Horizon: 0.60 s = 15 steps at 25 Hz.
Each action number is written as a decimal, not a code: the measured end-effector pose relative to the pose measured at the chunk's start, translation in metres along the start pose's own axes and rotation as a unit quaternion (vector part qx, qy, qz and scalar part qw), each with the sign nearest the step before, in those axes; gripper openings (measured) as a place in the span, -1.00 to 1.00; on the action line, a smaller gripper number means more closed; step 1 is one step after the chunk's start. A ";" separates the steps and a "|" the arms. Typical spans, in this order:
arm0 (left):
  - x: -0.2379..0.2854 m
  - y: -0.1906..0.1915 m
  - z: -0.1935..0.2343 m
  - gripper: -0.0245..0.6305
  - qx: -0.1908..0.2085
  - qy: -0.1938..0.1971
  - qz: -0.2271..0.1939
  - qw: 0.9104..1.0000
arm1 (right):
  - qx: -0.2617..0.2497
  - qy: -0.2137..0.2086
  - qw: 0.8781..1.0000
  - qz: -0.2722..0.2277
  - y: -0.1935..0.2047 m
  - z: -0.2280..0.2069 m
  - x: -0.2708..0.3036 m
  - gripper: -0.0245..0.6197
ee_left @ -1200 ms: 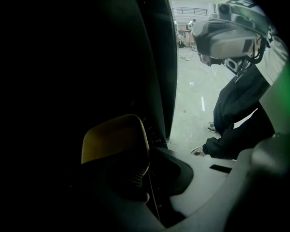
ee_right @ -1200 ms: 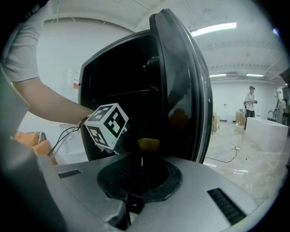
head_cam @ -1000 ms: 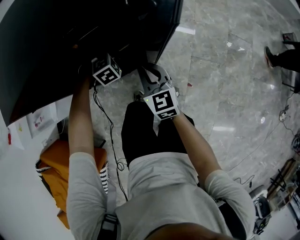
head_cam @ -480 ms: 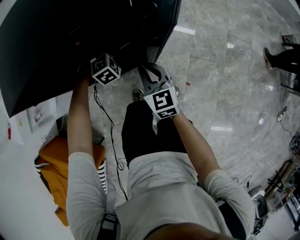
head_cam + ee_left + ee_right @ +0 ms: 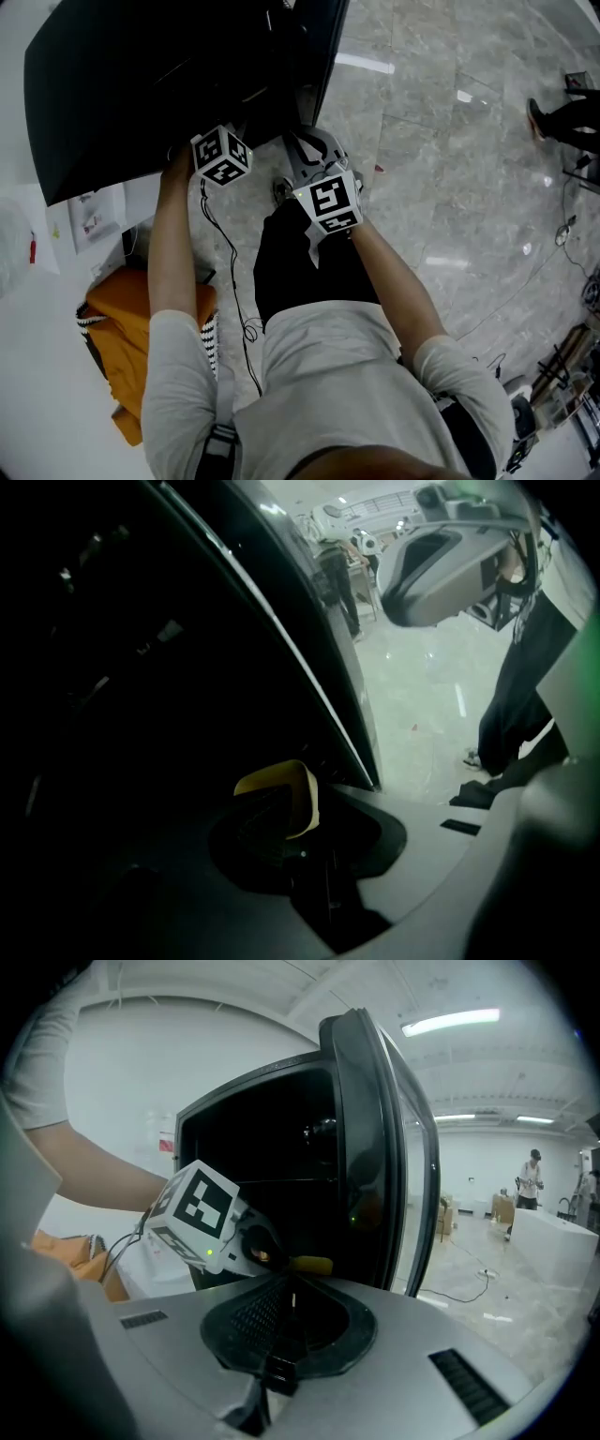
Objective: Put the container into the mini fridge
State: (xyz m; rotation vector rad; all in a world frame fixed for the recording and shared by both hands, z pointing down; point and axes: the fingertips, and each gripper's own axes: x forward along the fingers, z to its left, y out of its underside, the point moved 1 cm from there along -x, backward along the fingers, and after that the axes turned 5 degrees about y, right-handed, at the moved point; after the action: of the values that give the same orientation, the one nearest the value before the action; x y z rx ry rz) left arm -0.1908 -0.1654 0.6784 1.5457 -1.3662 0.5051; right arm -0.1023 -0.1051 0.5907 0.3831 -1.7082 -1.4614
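Two tools out in front of a grey shirt (image 5: 328, 375), an orange bag (image 5: 122, 319) low beside the left arm. On the right, tool (image 5: 292, 1302) pressed together with nothing in it, hanging just outside the black mini fridge (image 5: 272, 1147), near the edge of its open door (image 5: 384, 1147). On the left, tool (image 5: 291, 832) pinching a yellow container (image 5: 302, 799) right at the fridge's dark opening; impossible to tell whether past the threshold. Inside, too dark to make out shelves. Beyond the door, pale marble floor (image 5: 450, 141), a cable (image 5: 459, 1288) across it, a person (image 5: 532, 1177) standing far off.
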 end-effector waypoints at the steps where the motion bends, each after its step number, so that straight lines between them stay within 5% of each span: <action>1: -0.007 -0.004 -0.001 -0.64 -0.009 -0.005 -0.004 1.000 | -0.002 -0.002 1.000 0.000 -0.005 0.000 -0.002 -0.80; 8: -0.055 -0.032 -0.004 -0.65 -0.115 -0.056 -0.058 0.990 | -0.002 -0.015 1.000 0.001 -0.037 0.003 -0.018 -0.80; 15: -0.089 -0.044 -0.013 -0.65 -0.211 -0.114 -0.098 0.966 | -0.005 -0.023 1.000 -0.006 -0.051 0.004 -0.025 -0.80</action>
State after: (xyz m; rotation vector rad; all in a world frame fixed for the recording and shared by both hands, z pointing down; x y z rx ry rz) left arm -0.1720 -0.1131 0.5951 1.3903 -1.3658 -0.0891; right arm -0.1043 -0.0993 0.5341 0.3578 -1.7359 -1.4985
